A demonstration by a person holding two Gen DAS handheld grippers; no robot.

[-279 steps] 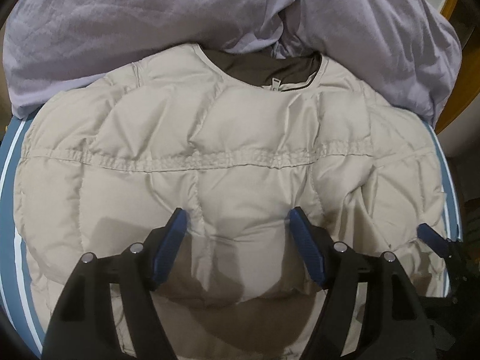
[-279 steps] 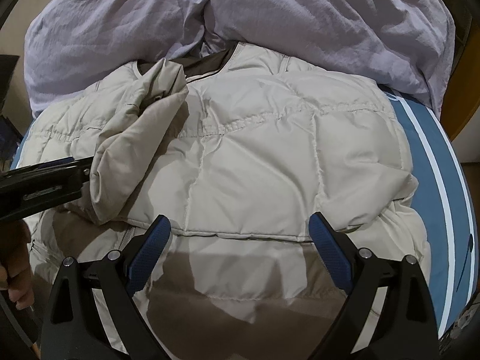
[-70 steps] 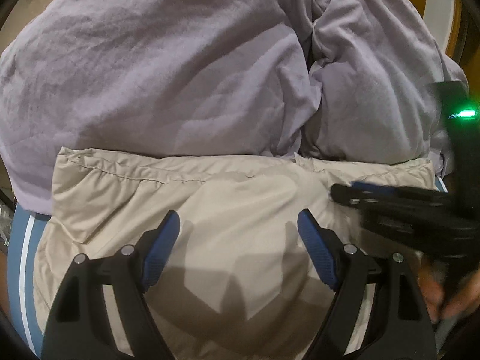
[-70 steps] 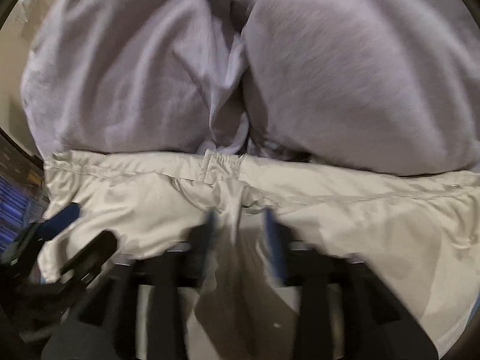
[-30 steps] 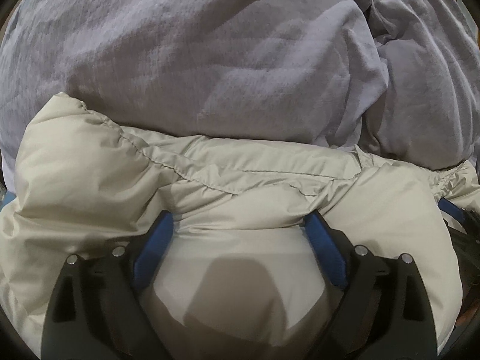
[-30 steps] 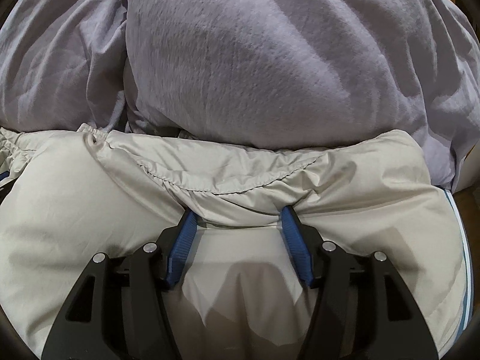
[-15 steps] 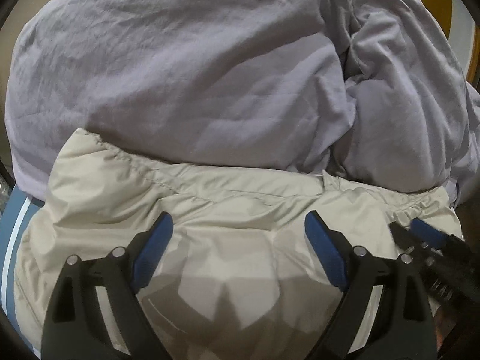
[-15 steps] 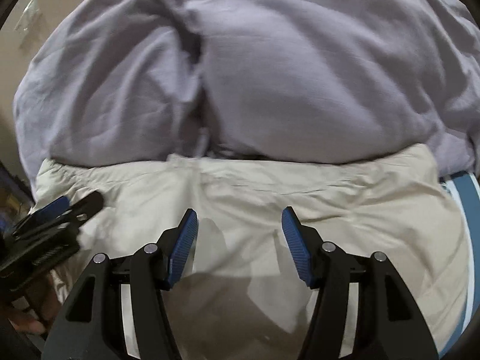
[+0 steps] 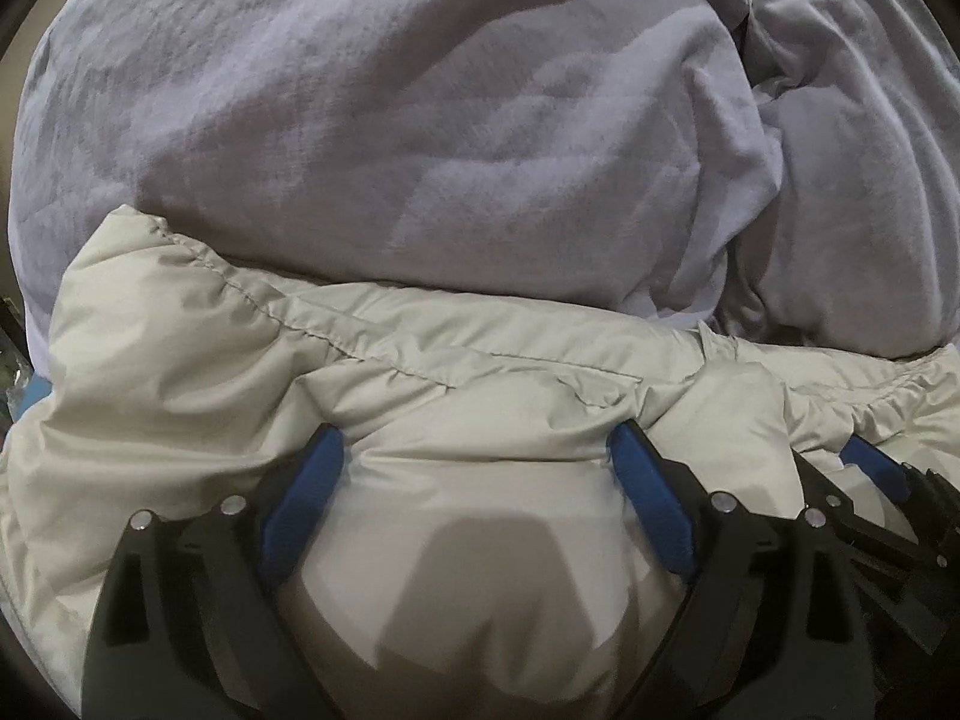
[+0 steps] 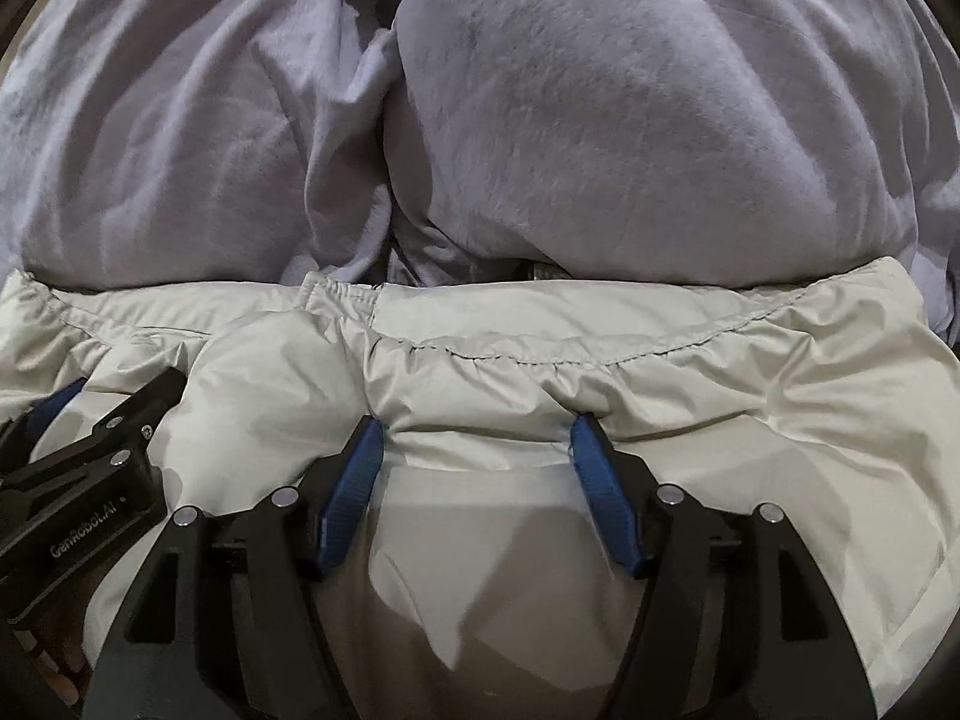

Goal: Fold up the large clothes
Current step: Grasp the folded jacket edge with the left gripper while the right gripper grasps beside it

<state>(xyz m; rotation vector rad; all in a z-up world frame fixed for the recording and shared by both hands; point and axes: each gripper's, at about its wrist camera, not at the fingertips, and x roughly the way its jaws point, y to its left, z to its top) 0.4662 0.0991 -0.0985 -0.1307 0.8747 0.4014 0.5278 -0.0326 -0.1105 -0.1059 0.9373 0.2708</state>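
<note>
A cream puffer jacket [image 9: 480, 396] lies folded, its stitched hem edge against a lavender duvet. My left gripper [image 9: 474, 450] is open, its blue fingertips pressed down into the jacket's padding just behind the hem. The jacket also fills the lower half of the right wrist view [image 10: 720, 360]. My right gripper [image 10: 477, 438] is open too, its tips pushed into the padding the same way. The left gripper [image 10: 90, 420] shows at the left edge of the right wrist view, and the right gripper [image 9: 870, 468] at the right edge of the left one.
A bulky lavender duvet [image 9: 420, 120] is heaped right behind the jacket and fills the upper half of both views [image 10: 600, 90]. A sliver of blue bed sheet [image 9: 36, 396] shows at the far left.
Both grippers have dropped forward and down onto the jacket. Their tips now dent the padding near the hem, where half a second ago they hovered above it.
</note>
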